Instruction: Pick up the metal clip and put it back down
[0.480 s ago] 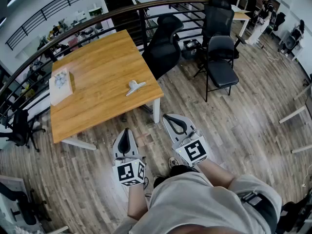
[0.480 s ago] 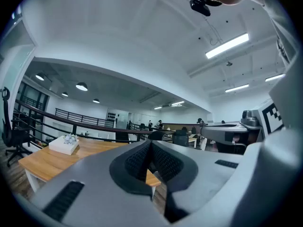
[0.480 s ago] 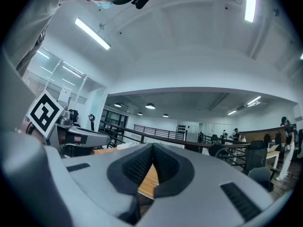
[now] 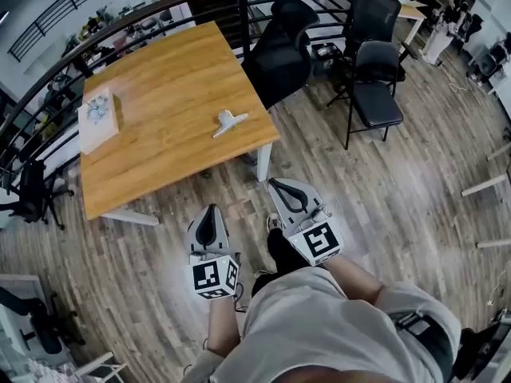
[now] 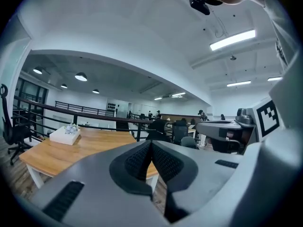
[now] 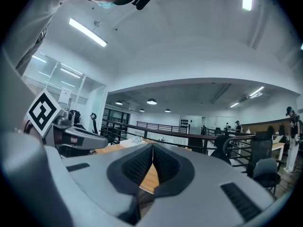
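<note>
Metal clip (image 4: 228, 122) is seen lying on the surface (image 4: 152, 150), untouched. Left gripper (image 4: 211, 214) and right gripper (image 4: 282, 190) are held well short of it, jaws pressed together and empty; approach judged not yet begun.

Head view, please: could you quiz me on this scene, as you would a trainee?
1. True or false: the metal clip lies on the wooden table.
2. Are the jaws of the left gripper and the right gripper open or shut?
3. What do the two grippers hold? A: the clip. B: each other. C: nothing.

Key: 1 true; 2 both shut; 3 C.
</note>
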{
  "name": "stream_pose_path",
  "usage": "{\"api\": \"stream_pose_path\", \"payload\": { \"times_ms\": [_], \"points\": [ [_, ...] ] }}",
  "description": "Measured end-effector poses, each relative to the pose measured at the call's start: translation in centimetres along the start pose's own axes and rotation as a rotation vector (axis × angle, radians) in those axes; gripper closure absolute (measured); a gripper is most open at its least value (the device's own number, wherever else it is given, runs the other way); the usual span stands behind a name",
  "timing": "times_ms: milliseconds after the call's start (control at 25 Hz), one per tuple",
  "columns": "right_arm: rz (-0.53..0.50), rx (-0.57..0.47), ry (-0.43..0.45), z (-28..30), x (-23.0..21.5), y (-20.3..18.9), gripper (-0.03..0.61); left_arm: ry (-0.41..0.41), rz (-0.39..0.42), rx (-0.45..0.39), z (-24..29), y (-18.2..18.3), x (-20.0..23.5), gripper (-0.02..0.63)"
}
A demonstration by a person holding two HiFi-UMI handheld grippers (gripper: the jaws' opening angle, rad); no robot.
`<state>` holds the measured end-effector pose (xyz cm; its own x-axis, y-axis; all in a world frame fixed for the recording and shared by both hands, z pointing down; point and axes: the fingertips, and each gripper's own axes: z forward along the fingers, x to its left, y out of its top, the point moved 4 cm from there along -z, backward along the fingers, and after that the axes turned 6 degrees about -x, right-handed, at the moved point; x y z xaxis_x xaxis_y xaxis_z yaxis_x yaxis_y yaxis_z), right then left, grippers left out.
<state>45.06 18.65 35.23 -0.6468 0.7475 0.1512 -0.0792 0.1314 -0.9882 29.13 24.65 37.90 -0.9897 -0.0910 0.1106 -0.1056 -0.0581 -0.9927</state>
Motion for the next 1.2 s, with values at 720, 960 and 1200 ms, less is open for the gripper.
{"api": "stream_pose_path", "payload": {
  "times_ms": [720, 960, 1200],
  "points": [
    [-0.070, 0.219, 0.317, 18.1, -14.2, -9.4, 0.551, 0.057, 0.005, 0.214, 22.0, -3.4, 7.0, 0.589],
    [-0.153, 0.353, 0.419, 22.0, -15.5, -13.8, 0.551, 0.048, -0.010, 0.333, 26.6, -7.5, 8.3, 0.589],
    [-0.166, 0.452, 0.481, 26.1, -15.5, -17.5, 0.551, 0.039, -0.033, 0.418, 30.0, -11.0, 10.3, 0.589]
  ]
}}
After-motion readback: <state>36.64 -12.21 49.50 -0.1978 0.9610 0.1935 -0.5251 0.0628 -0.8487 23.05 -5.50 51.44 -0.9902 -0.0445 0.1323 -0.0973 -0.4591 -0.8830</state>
